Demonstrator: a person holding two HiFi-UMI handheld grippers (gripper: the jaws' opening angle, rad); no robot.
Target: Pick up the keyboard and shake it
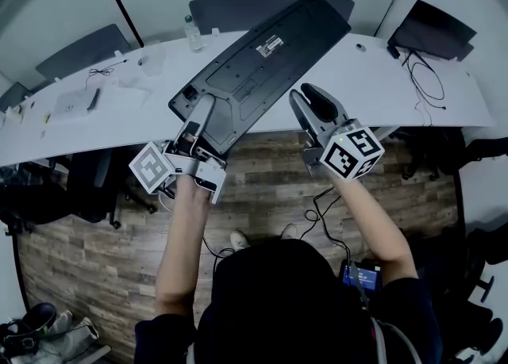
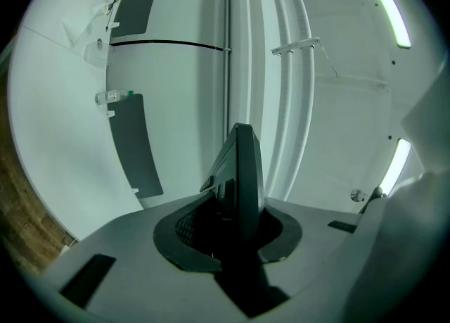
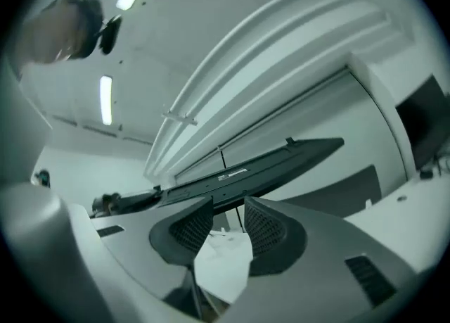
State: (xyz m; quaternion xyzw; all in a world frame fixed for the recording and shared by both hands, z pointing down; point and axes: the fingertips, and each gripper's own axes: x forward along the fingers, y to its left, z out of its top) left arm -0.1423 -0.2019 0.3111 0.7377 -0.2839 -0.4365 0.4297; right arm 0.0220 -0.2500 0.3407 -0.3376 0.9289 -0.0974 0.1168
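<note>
**A:** Where's the keyboard (image 1: pixel 262 69)?

**B:** Up in the air, off the desk (image 1: pixel 413 105). In the head view it runs on a slant from lower left to upper right, with its underside towards the camera. You can see the white label (image 1: pixel 270 45) on its back.

**A:** What holds it?

**B:** The left gripper (image 1: pixel 205 109) alone. It has the near, lower-left end. In the left gripper view the keyboard stands edge-on between the jaws, and both pads are pressed against it.

**A:** And the right gripper (image 1: pixel 308 97)?

**B:** Its jaws stand apart with nothing between them. Through the gap its own view shows only the white desk. The keyboard hangs past the tips and above them, clear of both pads. In the head view this gripper sits just beside the keyboard's long edge, to the right of the left one.

**A:** What else is there?

**B:** A clear bottle (image 1: pixel 193 33) stands upright at the desk's far edge, left of the keyboard's middle. A thin black cable (image 1: pixel 425 77) lies loose on the right part of the desk. Two dark chairs (image 1: pixel 79 53) stand behind the desk, and there is wood-plank floor (image 1: pixel 262 188) under the person's arms.
</note>
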